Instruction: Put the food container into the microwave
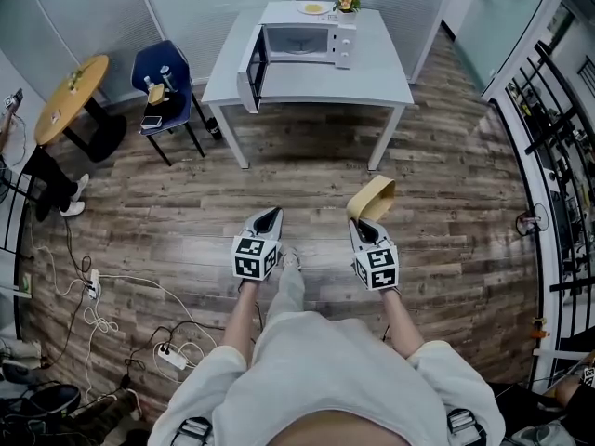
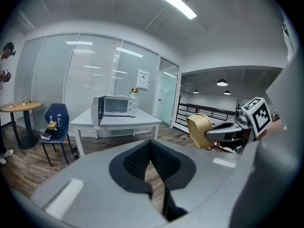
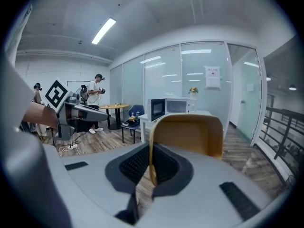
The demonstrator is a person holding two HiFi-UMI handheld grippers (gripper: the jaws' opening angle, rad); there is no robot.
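Observation:
A tan food container [image 1: 372,198] stands on edge in my right gripper [image 1: 364,223], which is shut on its rim; in the right gripper view the container [image 3: 190,137] fills the space just past the jaws. My left gripper [image 1: 266,218] is beside it over the wooden floor, shut with nothing in it [image 2: 151,144]. Across the floor, the white microwave [image 1: 302,43] sits on a white table [image 1: 372,86] with its door [image 1: 253,68] swung open to the left. From the left gripper view I see the microwave [image 2: 114,107] ahead and the held container [image 2: 199,129] at the right.
A blue chair [image 1: 165,86] with small items stands left of the table, and a round wooden table [image 1: 72,96] further left. Cables and a power strip [image 1: 172,356] lie on the floor at lower left. A black railing [image 1: 553,147] runs along the right. People [image 3: 97,101] stand in the background.

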